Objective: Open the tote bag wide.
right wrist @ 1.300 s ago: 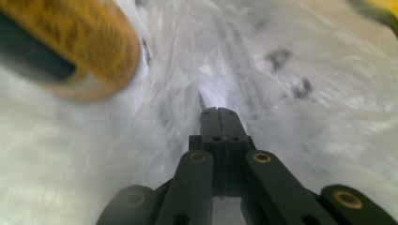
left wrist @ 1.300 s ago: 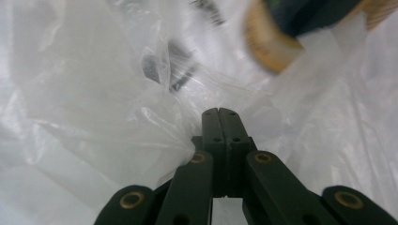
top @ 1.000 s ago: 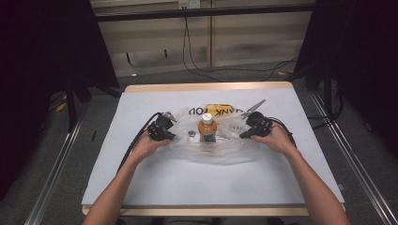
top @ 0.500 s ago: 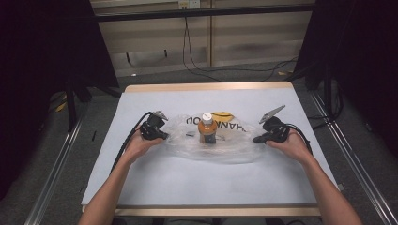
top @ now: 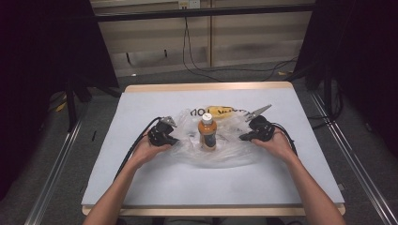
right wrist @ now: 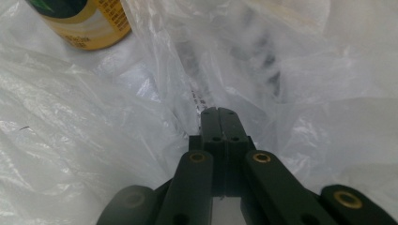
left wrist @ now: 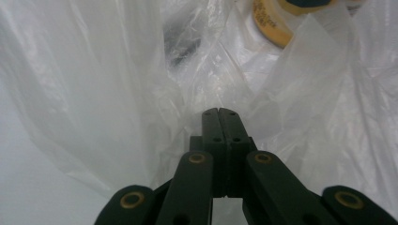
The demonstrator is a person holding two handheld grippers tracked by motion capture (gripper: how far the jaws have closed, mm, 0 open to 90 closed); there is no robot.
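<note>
While bottle [top: 208,133] stands upright mid-bench on clear plastic bag [top: 225,152], L gripper [top: 170,139] + R gripper [top: 246,136], each clamped on bag film, have moved back inward; bag slacker, prob. being opened round bottle.

The bench [top: 141,187] is evenly lit from above, its surroundings dark. Both gripper views show bright glare on soft, blurred plastic [left wrist: 94,93].

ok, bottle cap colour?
White cap on the amber bottle; clearest in the high view.
</note>
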